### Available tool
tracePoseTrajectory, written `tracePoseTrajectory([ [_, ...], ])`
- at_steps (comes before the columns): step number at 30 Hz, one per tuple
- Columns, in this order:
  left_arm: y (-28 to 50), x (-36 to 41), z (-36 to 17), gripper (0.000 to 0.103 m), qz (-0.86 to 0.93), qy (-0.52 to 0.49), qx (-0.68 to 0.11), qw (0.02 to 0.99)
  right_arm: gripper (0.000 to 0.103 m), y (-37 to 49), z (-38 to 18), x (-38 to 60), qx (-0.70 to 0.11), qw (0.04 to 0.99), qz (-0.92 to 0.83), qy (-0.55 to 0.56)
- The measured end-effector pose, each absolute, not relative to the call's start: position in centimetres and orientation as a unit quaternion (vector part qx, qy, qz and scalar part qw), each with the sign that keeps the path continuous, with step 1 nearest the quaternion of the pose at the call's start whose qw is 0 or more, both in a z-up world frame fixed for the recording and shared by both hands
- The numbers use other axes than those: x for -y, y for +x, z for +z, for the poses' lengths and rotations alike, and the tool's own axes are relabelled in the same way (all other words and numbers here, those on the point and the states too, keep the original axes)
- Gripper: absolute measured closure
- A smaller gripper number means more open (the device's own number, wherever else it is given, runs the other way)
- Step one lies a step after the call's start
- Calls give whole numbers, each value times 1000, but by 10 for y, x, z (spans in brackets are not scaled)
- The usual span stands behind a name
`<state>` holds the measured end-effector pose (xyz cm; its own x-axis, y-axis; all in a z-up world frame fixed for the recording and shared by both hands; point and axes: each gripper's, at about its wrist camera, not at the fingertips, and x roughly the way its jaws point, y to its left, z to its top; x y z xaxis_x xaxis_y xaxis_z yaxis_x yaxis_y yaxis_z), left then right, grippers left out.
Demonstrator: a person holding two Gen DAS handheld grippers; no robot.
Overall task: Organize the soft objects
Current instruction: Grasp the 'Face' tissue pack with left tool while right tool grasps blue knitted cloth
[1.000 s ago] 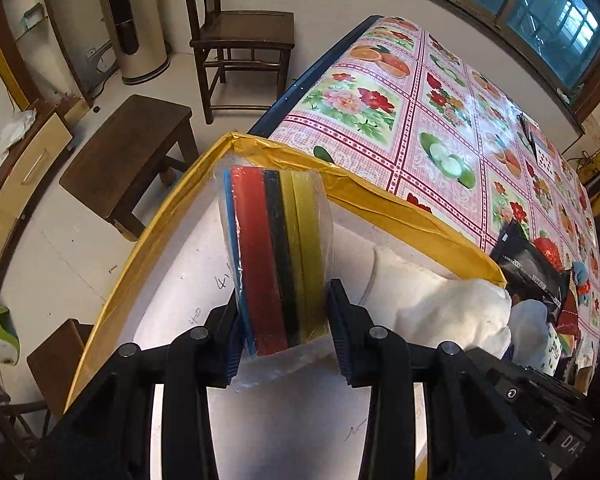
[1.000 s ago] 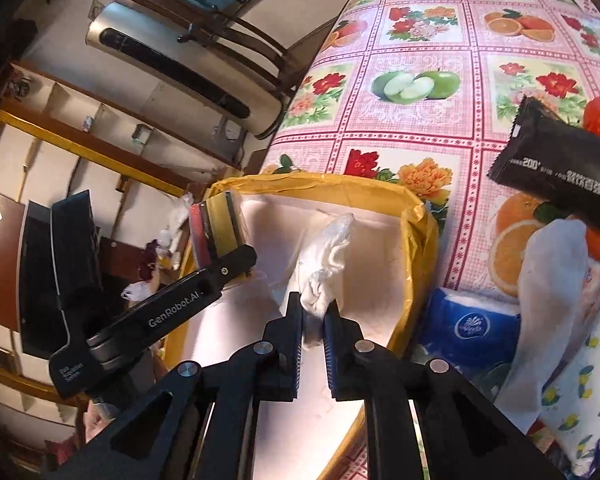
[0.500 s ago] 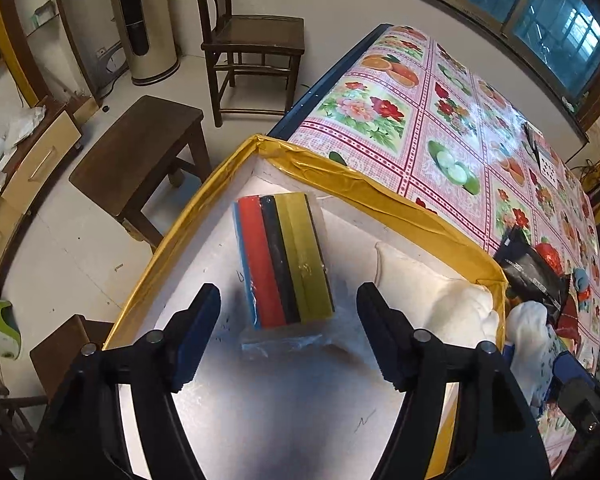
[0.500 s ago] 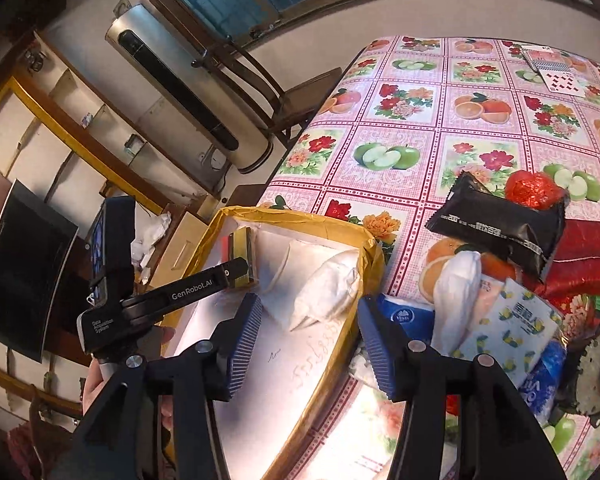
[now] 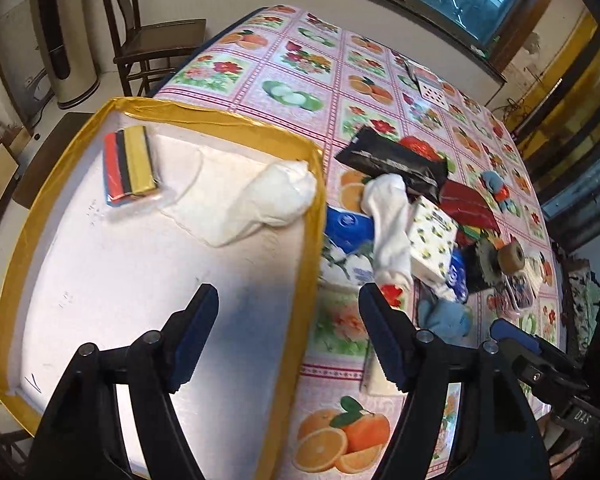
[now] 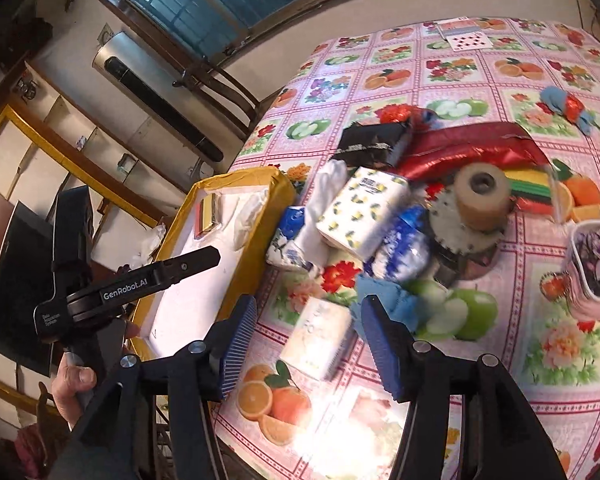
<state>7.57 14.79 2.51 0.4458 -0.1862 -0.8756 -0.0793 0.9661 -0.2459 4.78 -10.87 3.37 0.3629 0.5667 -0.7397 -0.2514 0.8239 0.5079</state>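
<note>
A white box with a yellow taped rim (image 5: 314, 216) (image 6: 260, 220) sits at the table's left end. Inside lie a wrapped pack of coloured sponges (image 5: 130, 164) (image 6: 206, 220) and a white sock (image 5: 256, 200) (image 6: 246, 216). My left gripper (image 5: 288, 336) hangs open over the box's near right edge, holding nothing. My right gripper (image 6: 308, 344) is open above a small pale tissue pack (image 6: 318, 338) and a blue cloth (image 6: 384, 304). A second white sock (image 5: 388, 220) (image 6: 320, 208) lies among tissue packs (image 5: 432, 238) (image 6: 360, 212) right of the box.
The flowered tablecloth (image 6: 460, 68) carries a black packet (image 5: 392, 160), red foil bag (image 6: 468, 148), tape roll (image 6: 482, 196), pink cup (image 6: 596, 264), small plush toy (image 6: 568, 106) and playing cards (image 6: 466, 36). A wooden chair (image 5: 156, 40) stands beyond the table's far left end.
Both grippers have let go and opened, leaving the sponge pack and white sock in the box. Both then pulled back and swung right toward the pile on the table.
</note>
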Motion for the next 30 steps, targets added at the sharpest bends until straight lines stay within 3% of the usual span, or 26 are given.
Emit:
tracePoseTrajectory([
  [16, 49, -50, 3, 29, -64, -38, -555, 829, 44, 23, 5, 180, -509, 801, 215, 230],
  [30, 55, -39, -23, 29, -80, -38, -596, 798, 44, 46, -7, 159, -526, 787, 212, 244],
])
